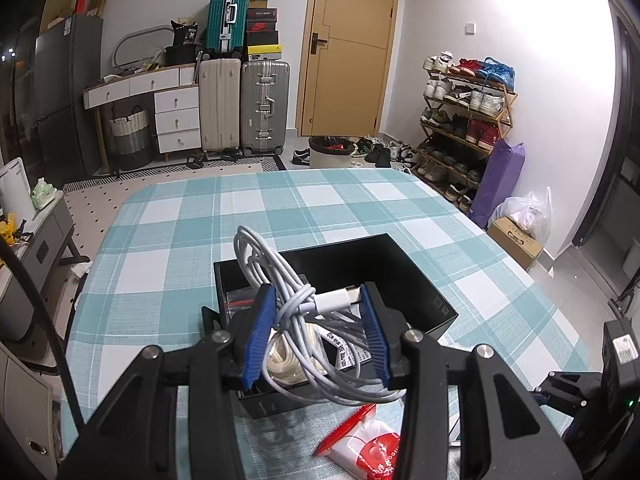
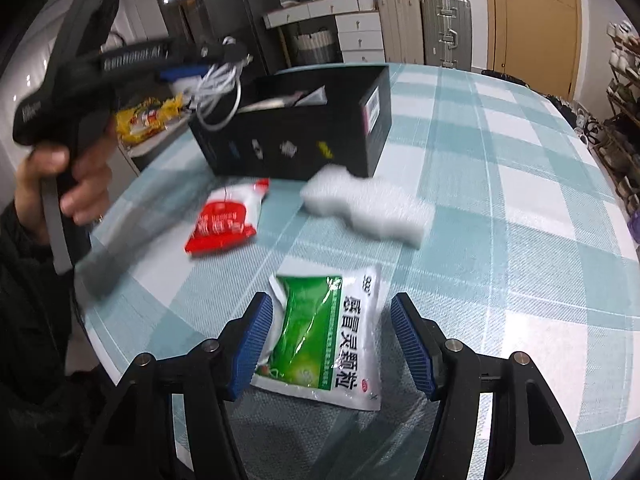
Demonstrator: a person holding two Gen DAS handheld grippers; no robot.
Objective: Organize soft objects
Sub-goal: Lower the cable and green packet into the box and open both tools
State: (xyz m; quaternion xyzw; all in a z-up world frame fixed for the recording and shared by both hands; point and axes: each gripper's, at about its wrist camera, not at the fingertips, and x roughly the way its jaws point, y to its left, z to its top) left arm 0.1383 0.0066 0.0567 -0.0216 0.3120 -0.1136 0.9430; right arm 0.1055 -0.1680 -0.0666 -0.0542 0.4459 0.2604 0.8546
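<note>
**Cable over the box, sachet waiting between the right tongs**

On the left, the left gripper [image 1: 318,332] hangs above the open black box [image 1: 416,280], which sits on the checked tablecloth [image 1: 180,220]. Its blue pads [image 1: 262,336] stand moderately apart with a bundle of grey-white cable [image 1: 288,292] caught between them; loops spill up and forward, and the white plug end lies crosswise toward the right pad. Whether the pads truly pinch the bundle or it merely drapes there cannot be told for sure, though it appears held. The box lies directly below and ahead of these tongs, already holding a pale coil and some packets — so the drop looks to need little more than a release.

Further right, a red-and-white packet [image 2: 222,220] and a white sponge [image 2: 368,204] lie on the cloth just in front of the box.

At the right, the right gripper [image 2: 332,340] is wide open and holds nothing. A green-and-white sachet [image 2: 324,332] lies flat between its fingers, its long axis running roughly along the fingers, its left edge close against the left pad. This hand is plainly the nearer one — closing across the sachet's short width seems the likely grasp.
</note>
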